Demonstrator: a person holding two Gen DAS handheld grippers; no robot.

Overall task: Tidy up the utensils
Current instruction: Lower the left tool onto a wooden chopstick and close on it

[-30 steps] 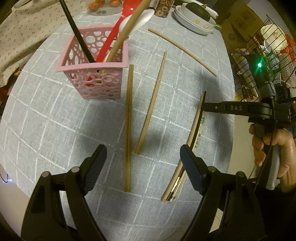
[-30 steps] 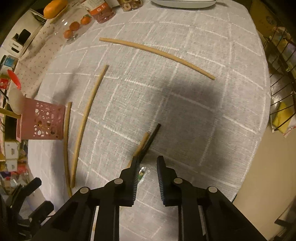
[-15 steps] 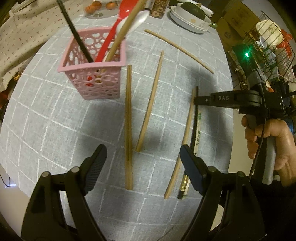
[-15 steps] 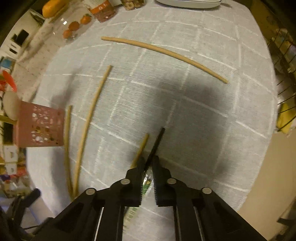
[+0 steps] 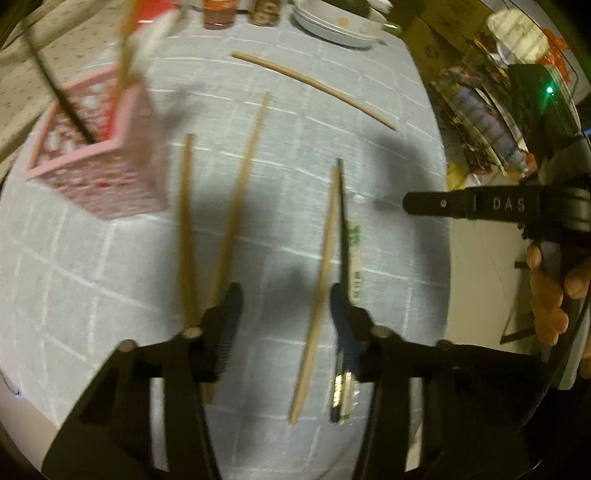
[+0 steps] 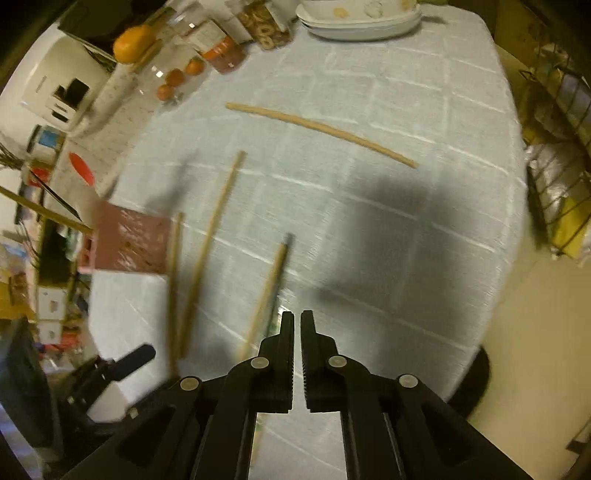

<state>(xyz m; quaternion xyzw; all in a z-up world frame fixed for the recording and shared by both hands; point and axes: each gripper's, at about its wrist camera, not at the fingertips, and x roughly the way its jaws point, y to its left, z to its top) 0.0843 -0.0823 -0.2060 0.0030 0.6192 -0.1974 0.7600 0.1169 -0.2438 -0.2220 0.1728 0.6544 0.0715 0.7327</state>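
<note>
The tablecloth (image 5: pixel 369 110) is pale grey with a white grid. The basket (image 5: pixel 96 173), far left, is pink with a punched-hole pattern. Four chopsticks (image 5: pixel 236 192) are tan wood; one (image 5: pixel 343 229) is black, beside a white sleeve (image 5: pixel 355 258) printed green. Both grippers (image 5: pixel 284 317) (image 6: pixel 297 332) are black. The far plates (image 6: pixel 362 22) are white.

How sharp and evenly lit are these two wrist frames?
Left wrist view: motion blur smears the pink basket and the chopsticks near it, while the left hand-held gripper stays crisp; dark shadows fall on the tablecloth. Right wrist view: the basket side is smeared, the curved stick only slightly soft; warm dim light, fisheye bending.
</note>
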